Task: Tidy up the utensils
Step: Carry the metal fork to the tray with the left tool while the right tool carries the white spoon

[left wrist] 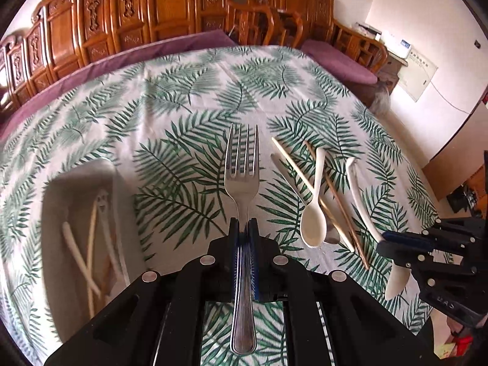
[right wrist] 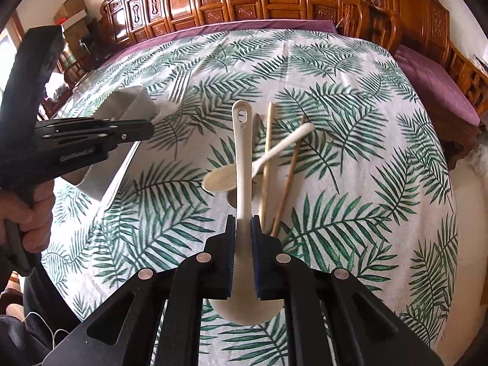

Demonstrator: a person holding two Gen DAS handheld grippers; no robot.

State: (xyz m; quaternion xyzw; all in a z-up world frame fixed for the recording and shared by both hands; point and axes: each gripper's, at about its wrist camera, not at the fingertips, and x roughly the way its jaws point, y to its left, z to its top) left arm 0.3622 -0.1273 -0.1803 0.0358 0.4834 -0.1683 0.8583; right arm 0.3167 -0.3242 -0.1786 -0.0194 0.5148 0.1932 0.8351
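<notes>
My left gripper point(left wrist: 243, 228) is shut on a steel fork point(left wrist: 242, 180), tines pointing forward, held above the leaf-print tablecloth. My right gripper point(right wrist: 243, 222) is shut on a white ceramic spoon point(right wrist: 242, 152), handle forward; it also shows in the left wrist view point(left wrist: 360, 195). On the cloth lie a second white spoon point(left wrist: 314, 213), two wooden chopsticks point(left wrist: 335, 201) and a partly hidden metal utensil point(left wrist: 283, 174). A grey tray point(left wrist: 55, 213) at the left holds several white utensils point(left wrist: 100, 231).
The right gripper body point(left wrist: 433, 253) is to the right of the pile. The left gripper point(right wrist: 91, 140) and the hand holding it point(right wrist: 27, 213) hang over the tray point(right wrist: 122, 113). Carved wooden chairs point(left wrist: 170, 9) and purple cushions point(left wrist: 335, 58) ring the table.
</notes>
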